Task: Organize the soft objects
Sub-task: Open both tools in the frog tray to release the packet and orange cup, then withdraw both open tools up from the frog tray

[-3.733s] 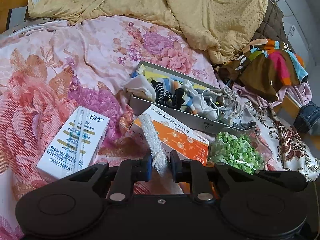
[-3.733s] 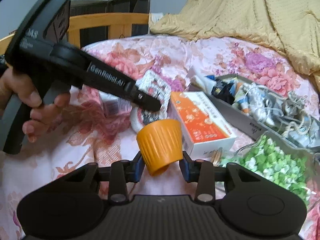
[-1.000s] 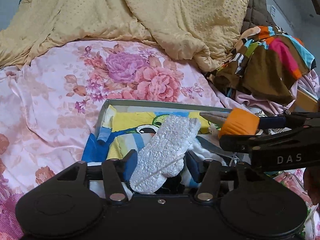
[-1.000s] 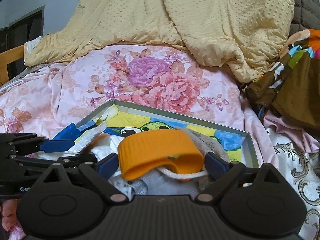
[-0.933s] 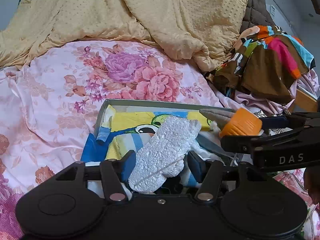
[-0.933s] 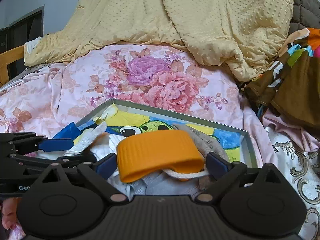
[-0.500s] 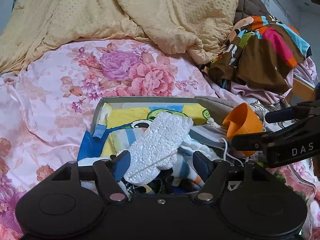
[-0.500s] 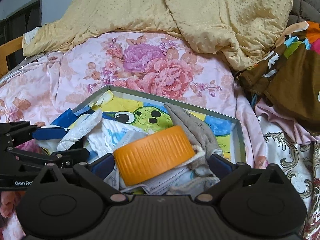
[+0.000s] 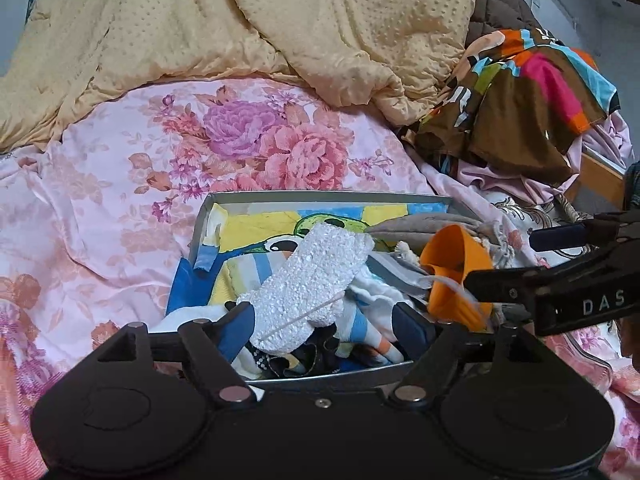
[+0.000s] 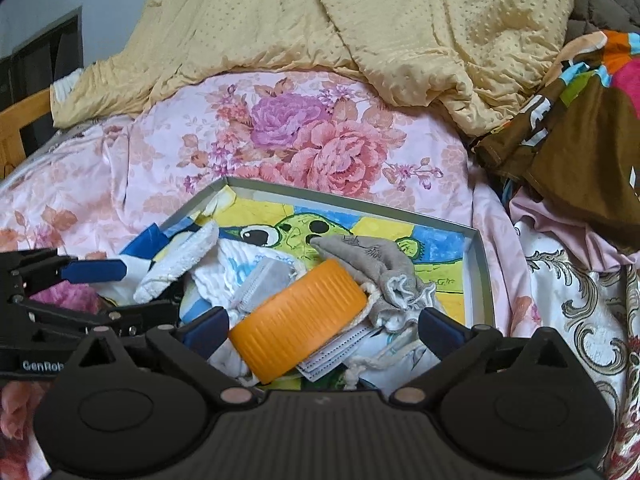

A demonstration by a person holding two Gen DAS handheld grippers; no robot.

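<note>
A bed covered by a pink floral sheet [image 9: 120, 208] fills both views, with a dotted pale-yellow quilt [image 9: 280, 28] heaped along its far side and a crumpled multicoloured patterned garment [image 9: 520, 92] at the right. On the sheet lies a shallow grey rectangular box [image 10: 478, 276] with a cartoon frog picture on its floor, holding a loose pile of socks, cloths and a face mask.

Left tool [image 9: 324, 326]: its jaws have just been opening and now stand wide apart. The white bumpy foam pad [image 9: 316, 276] lies in the box between them, slanting away from the tool over the striped cloths; the left blue pad is just beside its near end, the right pad well clear of it. Nothing is gripped.

Right tool [image 10: 324, 326]: its jaws have just been opening and stand at their widest. The ribbed orange soft cup [image 10: 300, 316] lies on its side in the box between the fingers, on the face mask and against a grey drawstring pouch [image 10: 372, 272]. Neither pad presses on it. In the left view the cup [image 9: 456, 272] shows its open mouth, just beyond the right tool's arm.
</note>
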